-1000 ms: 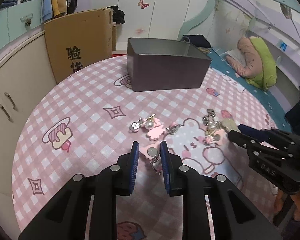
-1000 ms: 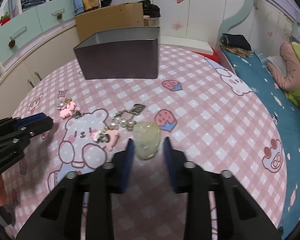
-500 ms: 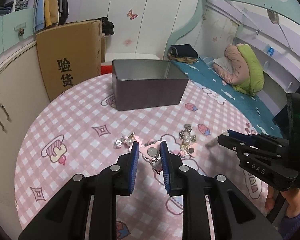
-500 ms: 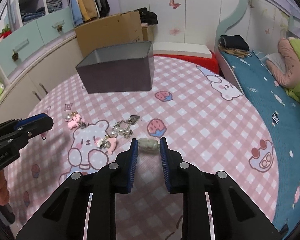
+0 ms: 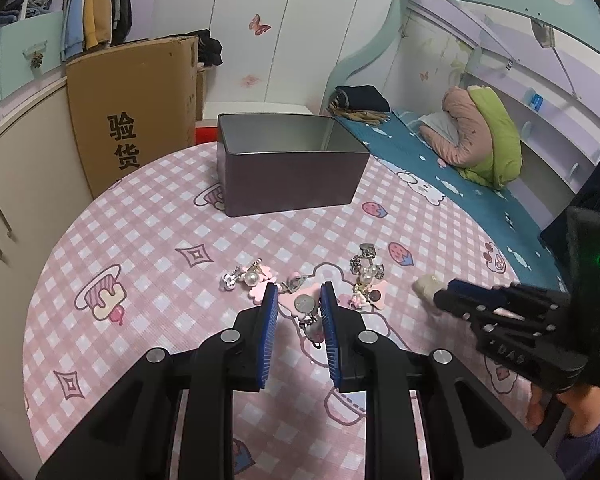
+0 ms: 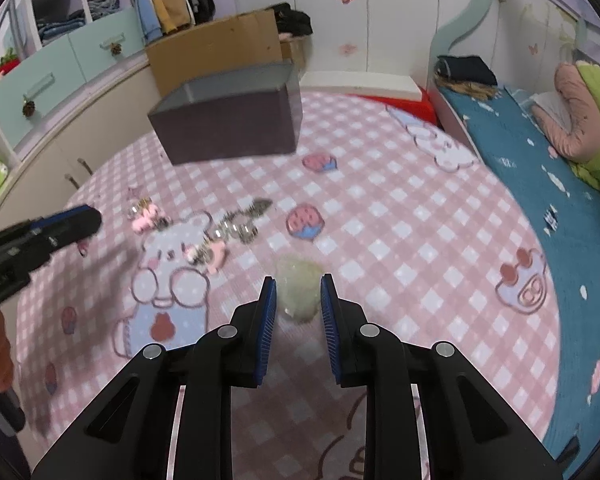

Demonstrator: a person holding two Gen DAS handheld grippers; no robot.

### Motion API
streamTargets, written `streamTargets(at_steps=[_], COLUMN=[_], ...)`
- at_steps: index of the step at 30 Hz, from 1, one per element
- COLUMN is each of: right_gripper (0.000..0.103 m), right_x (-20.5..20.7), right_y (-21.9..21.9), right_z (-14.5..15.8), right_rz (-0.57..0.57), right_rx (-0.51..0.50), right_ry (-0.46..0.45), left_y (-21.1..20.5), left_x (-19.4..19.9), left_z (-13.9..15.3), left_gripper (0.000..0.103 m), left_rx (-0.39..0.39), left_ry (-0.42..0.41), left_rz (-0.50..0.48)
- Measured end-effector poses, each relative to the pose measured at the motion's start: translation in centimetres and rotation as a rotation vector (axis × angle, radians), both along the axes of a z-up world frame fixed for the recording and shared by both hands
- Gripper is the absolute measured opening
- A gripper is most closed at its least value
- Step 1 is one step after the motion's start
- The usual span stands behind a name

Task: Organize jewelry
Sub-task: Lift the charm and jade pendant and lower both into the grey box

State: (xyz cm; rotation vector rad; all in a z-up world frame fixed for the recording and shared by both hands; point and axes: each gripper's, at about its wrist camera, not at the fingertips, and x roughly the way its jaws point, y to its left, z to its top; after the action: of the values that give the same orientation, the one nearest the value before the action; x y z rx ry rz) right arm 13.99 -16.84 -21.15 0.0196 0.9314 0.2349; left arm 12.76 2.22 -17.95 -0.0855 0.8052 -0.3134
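Left gripper (image 5: 299,302) clamped on pink charm with silver disc (image 5: 303,303); right gripper (image 6: 298,296) clamped on pale green translucent stone (image 6: 298,290), above pink checked tablecloth (image 6: 400,208).

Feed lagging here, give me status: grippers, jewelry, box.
Left gripper shut on silver charm. Right gripper shut on pale green pendant. Box open; nothing blocking it.

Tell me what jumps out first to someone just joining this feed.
Each claw has a piece between its blue pads: the left claw holds a pink charm, the right claw a pale green stone. Behind them a dark open box stands at the far side of the pink checked table, with more jewelry scattered in front.
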Motion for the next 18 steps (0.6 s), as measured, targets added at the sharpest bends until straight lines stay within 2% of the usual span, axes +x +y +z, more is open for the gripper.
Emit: streamTargets(at_steps=[3, 4, 5, 7, 10, 11, 13, 18], right_gripper=[0.025, 0.03, 0.043, 0.05, 0.049, 0.04, 0.031, 0.029], right_x=[0.1, 0.1, 0.3, 0.5, 1.0, 1.2, 1.5, 1.8], right_y=[-0.3, -0.3, -0.2, -0.2, 0.2, 0.2, 0.1, 0.1], right_z=[-0.2, -0.2, -0.3, -0.4, -0.7, -0.7, -0.7, -0.3], right_rz=[-0.008, -0.015, -0.022, -0.024, -0.014, -0.013, -0.02, -0.008], right_rx=[0.026, 0.019, 0.006, 0.009, -0.006, 0.002, 0.004, 0.013], right_ry=[-0.01, -0.013, -0.018, -0.019, -0.027, -0.025, -0.025, -0.027], left_y=[0.0, 0.0, -0.1, -0.1, -0.2, -0.2, -0.3, -0.5], left_x=[0.0, 0.1, 0.1, 0.1, 0.2, 0.3, 0.4, 0.7], left_z=[-0.1, -0.2, -0.2, -0.2, -0.2, -0.2, -0.2, 0.4], left_gripper=[0.02, 0.02, 0.02, 0.02, 0.02, 0.02, 0.02, 0.02], left_rx=[-0.003, -0.005, -0.007, -0.008, -0.008, -0.009, -0.011, -0.015], left_ry=[0.007, 0.009, 0.01, 0.011, 0.012, 0.013, 0.013, -0.006], left_rz=[-0.006, -0.005, -0.005, -0.009, -0.011, -0.013, -0.016, -0.026])
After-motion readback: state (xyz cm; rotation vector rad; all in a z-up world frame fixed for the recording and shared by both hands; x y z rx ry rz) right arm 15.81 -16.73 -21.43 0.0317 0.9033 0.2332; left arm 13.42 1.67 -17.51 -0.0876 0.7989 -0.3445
